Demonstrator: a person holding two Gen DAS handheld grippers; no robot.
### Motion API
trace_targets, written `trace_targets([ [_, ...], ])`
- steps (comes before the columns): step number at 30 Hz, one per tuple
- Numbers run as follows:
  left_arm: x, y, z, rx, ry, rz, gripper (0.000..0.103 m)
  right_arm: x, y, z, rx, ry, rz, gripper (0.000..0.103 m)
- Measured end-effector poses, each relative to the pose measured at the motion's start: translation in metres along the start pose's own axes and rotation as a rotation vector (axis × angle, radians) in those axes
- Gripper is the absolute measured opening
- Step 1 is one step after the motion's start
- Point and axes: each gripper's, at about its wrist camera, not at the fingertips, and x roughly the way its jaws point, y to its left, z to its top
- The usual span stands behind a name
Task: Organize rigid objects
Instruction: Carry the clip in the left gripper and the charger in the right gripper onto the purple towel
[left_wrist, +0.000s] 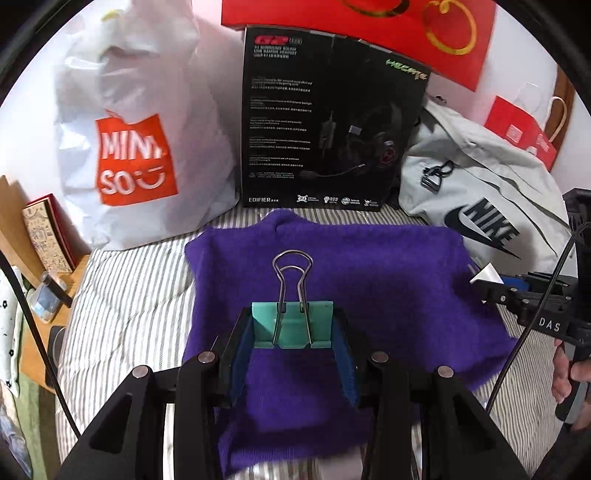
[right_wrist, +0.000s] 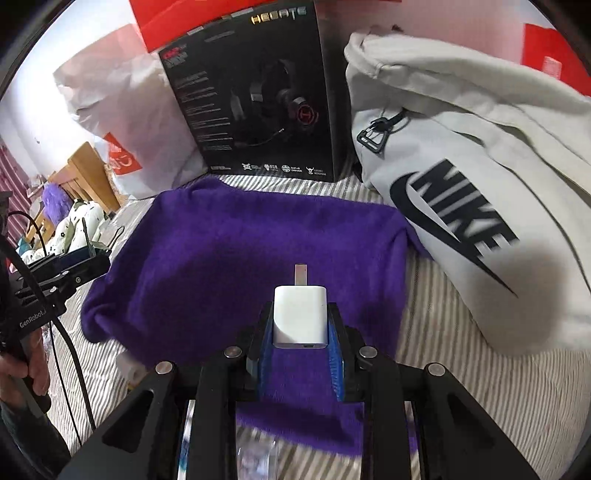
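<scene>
Over the purple cloth (left_wrist: 369, 280), mid-carry, apparently: left gripper (left_wrist: 292, 328) clamped on teal binder clip (left_wrist: 291, 325), handles toward twelve o'clock; right gripper (right_wrist: 300, 325) clenched on white charger (right_wrist: 300, 317), prong at twelve. Next, probably: lower both onto bare cloth, well apart, then release.

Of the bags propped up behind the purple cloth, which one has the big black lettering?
The grey Nike bag, slumped to the right of the black headset box. The white plastic bag left of the box bears an orange Miniso patch with white letters instead.
</scene>
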Motion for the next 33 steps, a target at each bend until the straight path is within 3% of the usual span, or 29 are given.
trace_targets([
  [8,0.048,-0.004,0.027,-0.002,0.034,-0.021,0.039,0.039,-0.002,0.033,-0.012,0.030,-0.012,0.026],
  [16,0.083,-0.008,0.025,0.007,0.106,-0.021,0.039,0.081,-0.004,0.040,-0.029,0.104,-0.064,0.026],
  [23,0.098,-0.009,0.017,0.013,0.154,0.001,0.039,0.091,0.001,0.037,-0.067,0.123,-0.093,0.026],
  [33,0.106,-0.020,0.017,0.053,0.160,0.048,0.039,0.093,0.006,0.035,-0.111,0.115,-0.109,0.027],
])
